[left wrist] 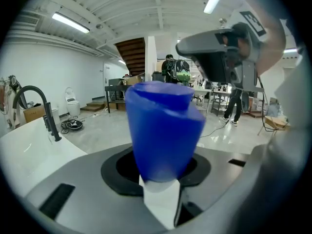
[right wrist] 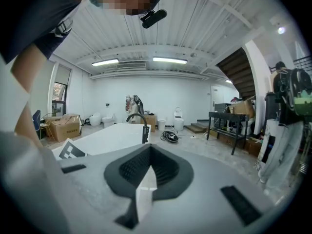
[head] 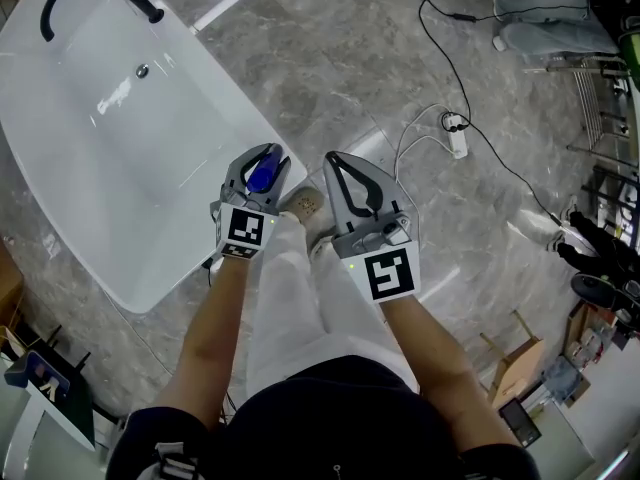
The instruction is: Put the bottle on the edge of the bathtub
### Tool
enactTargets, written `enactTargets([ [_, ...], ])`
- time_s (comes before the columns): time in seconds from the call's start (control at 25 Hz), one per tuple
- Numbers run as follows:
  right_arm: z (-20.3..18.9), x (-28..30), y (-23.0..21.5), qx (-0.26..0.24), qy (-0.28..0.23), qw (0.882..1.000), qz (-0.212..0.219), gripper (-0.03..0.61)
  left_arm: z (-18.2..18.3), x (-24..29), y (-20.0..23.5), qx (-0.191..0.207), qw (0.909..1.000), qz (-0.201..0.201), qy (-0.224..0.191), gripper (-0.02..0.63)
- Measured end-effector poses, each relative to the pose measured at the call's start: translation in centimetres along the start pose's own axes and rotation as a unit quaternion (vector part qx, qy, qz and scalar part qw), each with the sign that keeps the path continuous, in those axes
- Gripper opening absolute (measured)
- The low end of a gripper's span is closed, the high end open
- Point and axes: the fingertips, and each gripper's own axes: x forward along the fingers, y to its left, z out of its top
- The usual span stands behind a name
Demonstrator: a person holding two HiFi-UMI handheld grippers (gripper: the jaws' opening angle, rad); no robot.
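Left gripper clamps the blue bottle round its body, which looks like light, slick plastic, so a mid-body hold suits it, while the right gripper is closed and empty.

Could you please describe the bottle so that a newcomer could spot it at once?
Find the white bathtub; beside its rim is the left gripper. The bottle sits between its fingers, the only bright blue thing; the right gripper holds nothing.
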Motion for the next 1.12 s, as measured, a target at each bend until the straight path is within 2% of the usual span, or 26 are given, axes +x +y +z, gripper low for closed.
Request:
enactTargets([
  [0.28, -0.9, -0.2, -0.3, 0.001, 0.009, 1.000, -0.006, 0.000, -1.8, 1.5, -0.9, 0.012, 0.9982, -0.021, 0.055, 0.149],
  [0.84, -1.1, -0.1, -0.8, 0.007, 0.008, 1.000, -0.012, 0.000, -3.0, 2.8, -1.4, 0.011, 0.9950, -0.038, 0.091, 0.150],
  [1.12, -1.2, 0.2, -0.8, 0.008, 0.008, 1.000, -0.011, 0.000, -3.1, 3.4, -1.8, 0.027, 0.9937, -0.046, 0.099, 0.155],
])
